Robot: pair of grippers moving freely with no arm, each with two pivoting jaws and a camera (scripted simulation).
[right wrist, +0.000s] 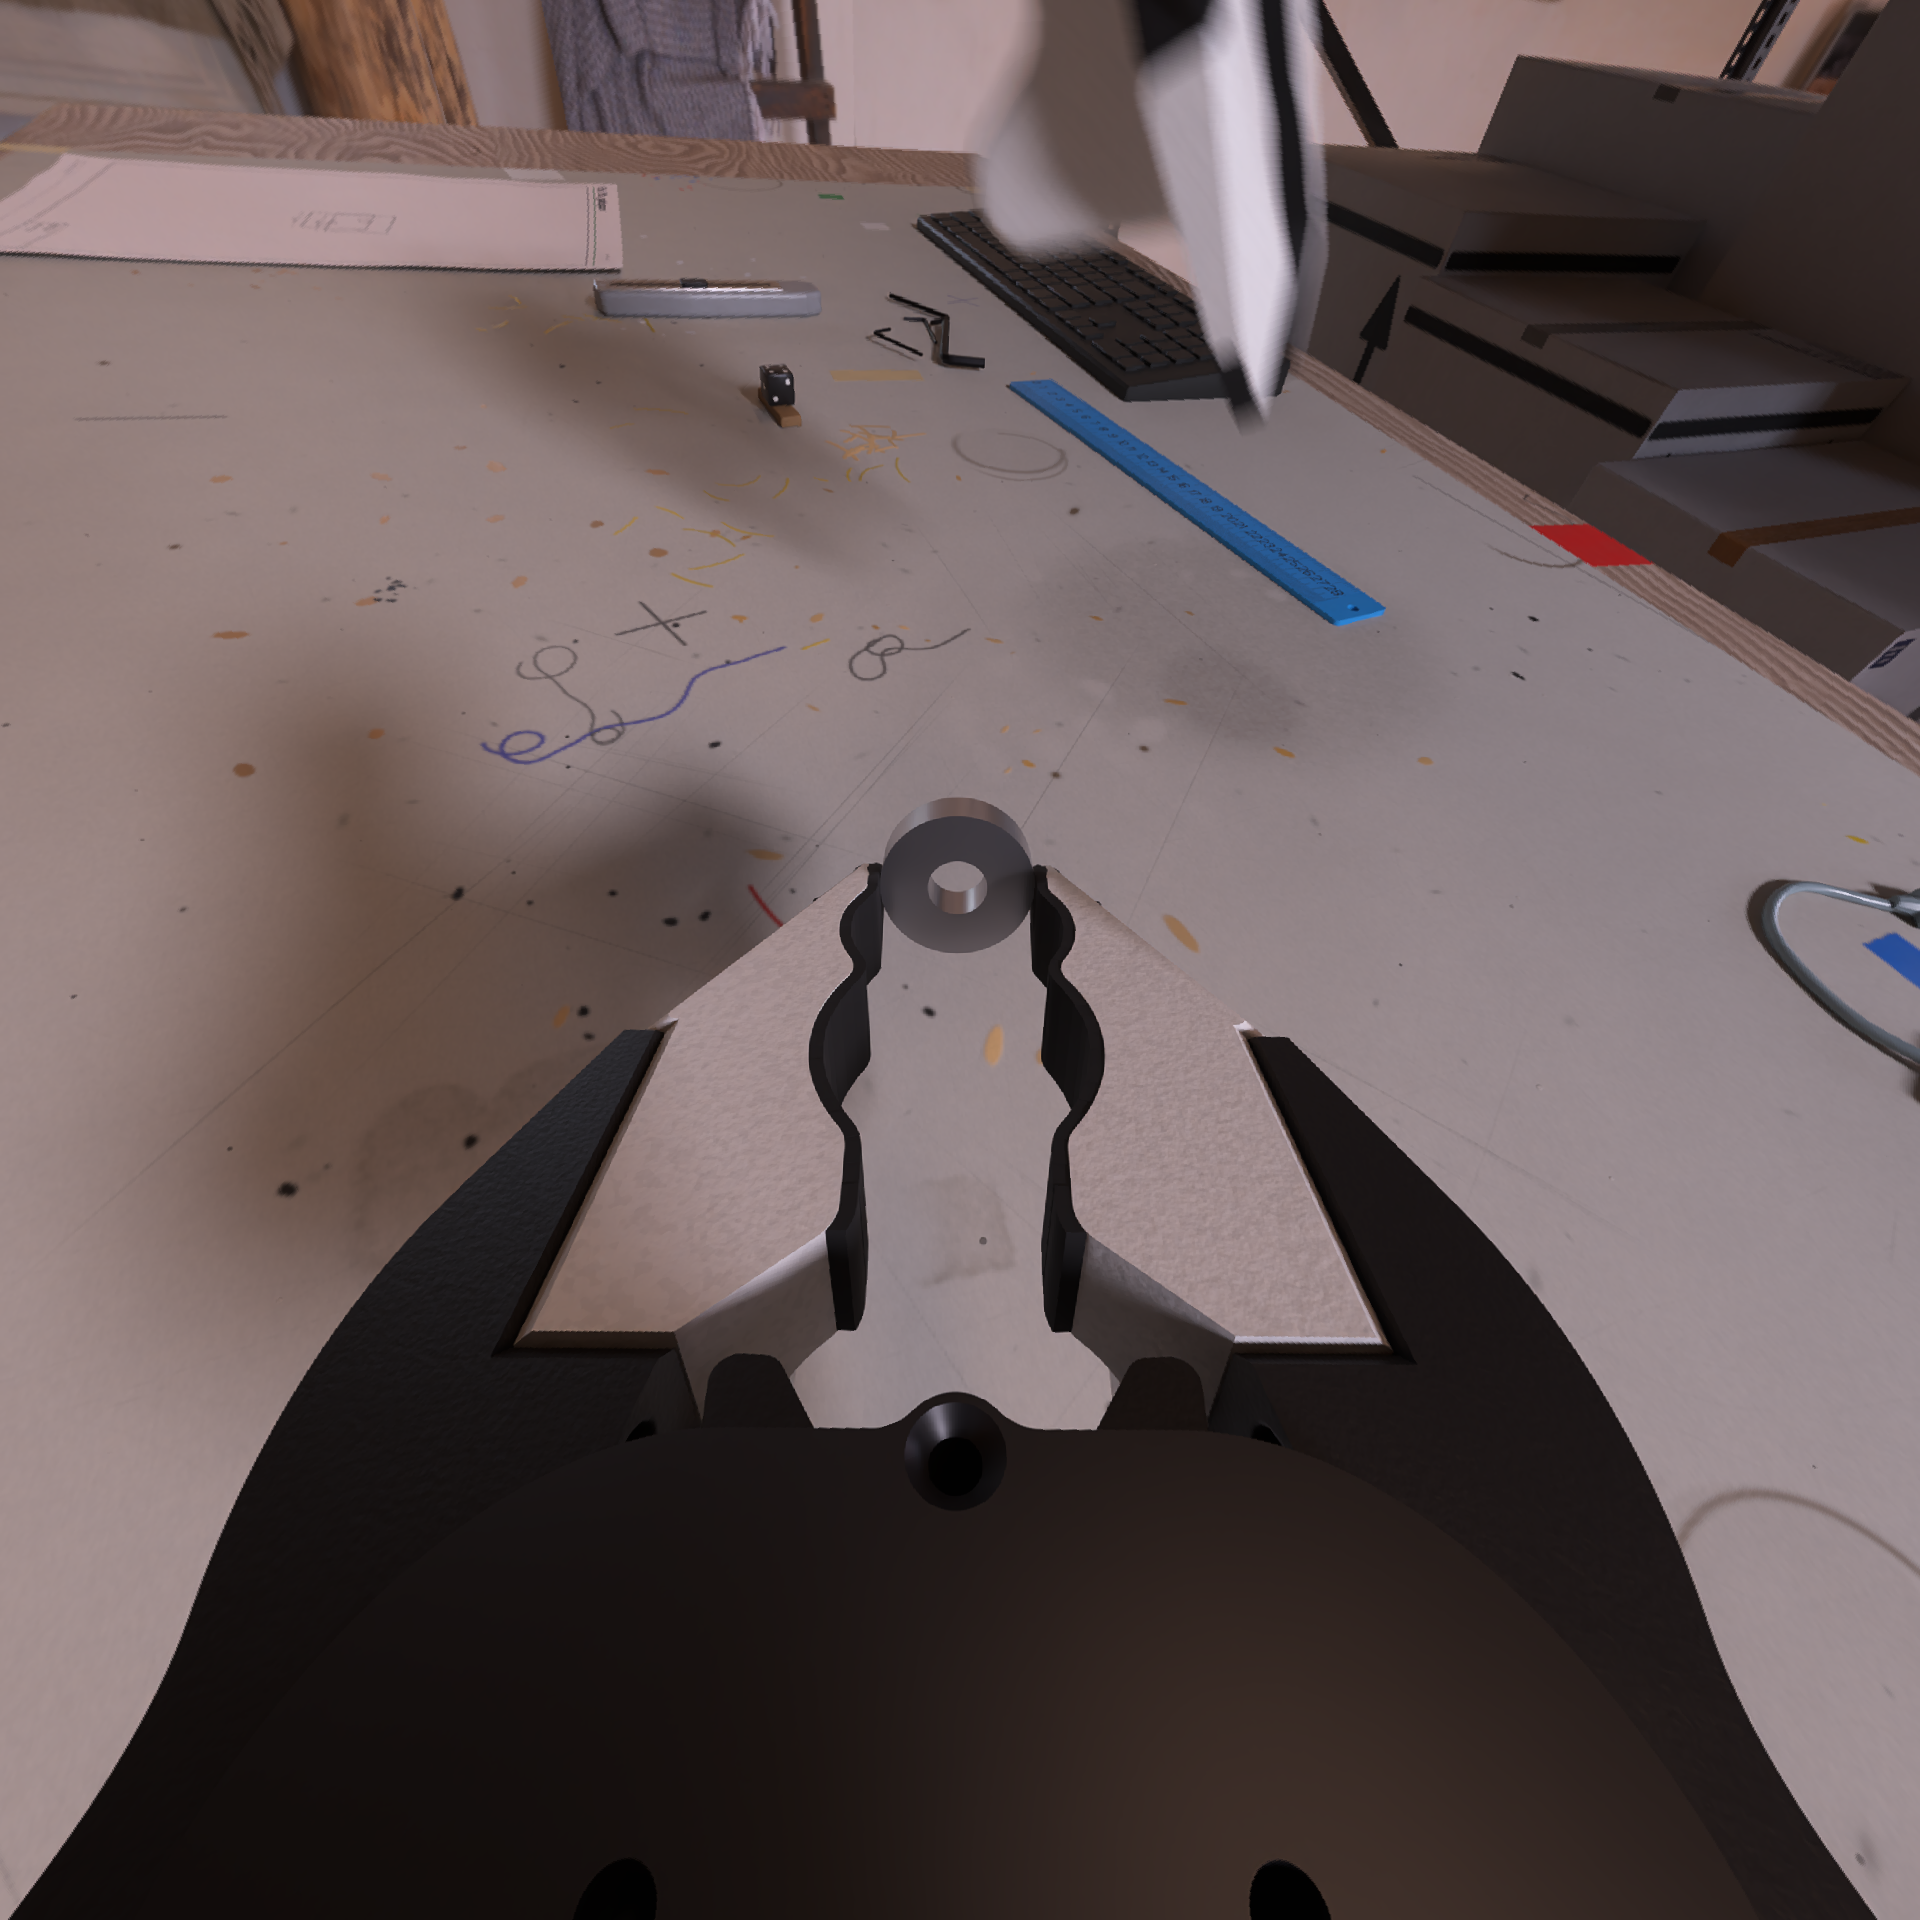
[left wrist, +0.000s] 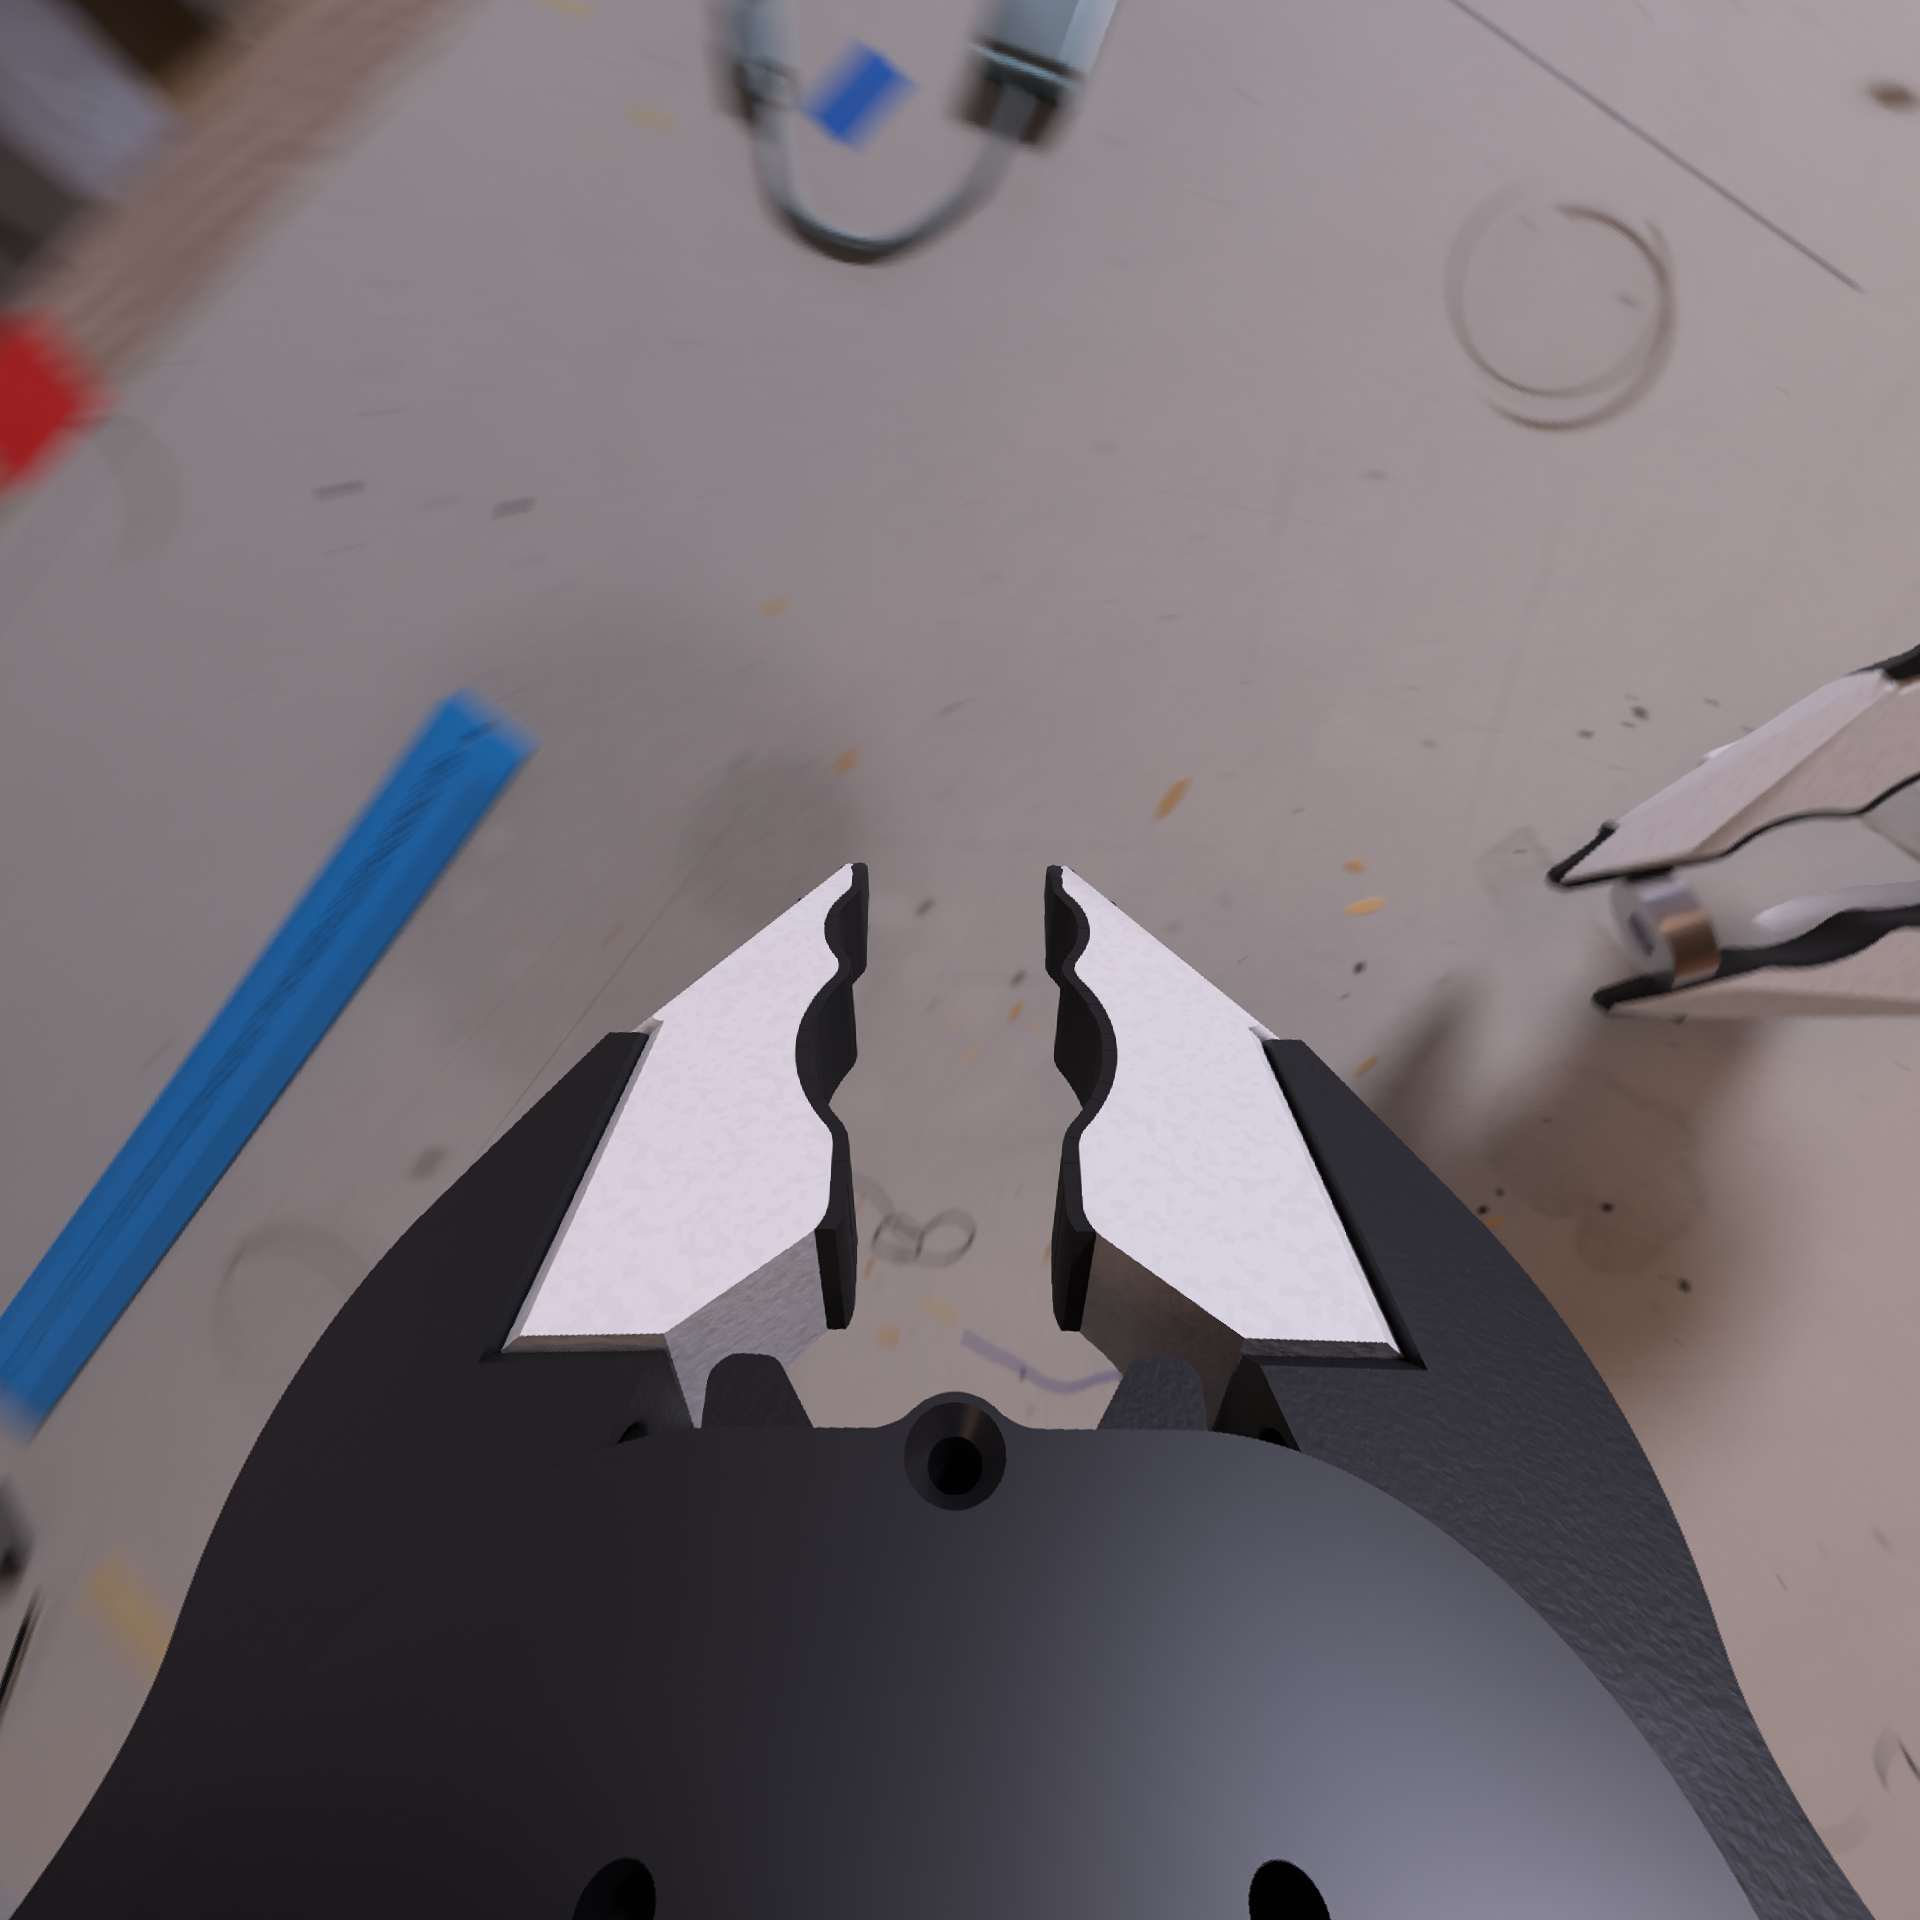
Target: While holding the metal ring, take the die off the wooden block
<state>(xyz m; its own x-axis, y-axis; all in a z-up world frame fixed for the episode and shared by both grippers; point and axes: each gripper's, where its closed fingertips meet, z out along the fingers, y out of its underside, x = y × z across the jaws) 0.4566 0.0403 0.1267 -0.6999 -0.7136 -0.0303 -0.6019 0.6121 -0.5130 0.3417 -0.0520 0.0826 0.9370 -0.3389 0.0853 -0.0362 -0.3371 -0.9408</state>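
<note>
My right gripper is shut on the metal ring, a thick grey ring held upright between the fingertips above the table. In the left wrist view the right gripper shows at the right edge with the ring in it. A black die sits on a small wooden block far ahead in the right wrist view. My left gripper is open and empty, above bare table; the die and block do not show in its view. The left gripper appears blurred at the top of the right wrist view.
A blue ruler lies right of the die. A black keyboard, hex keys, a grey utility knife and a paper sheet lie at the back. A cable and red tape lie near the table edge.
</note>
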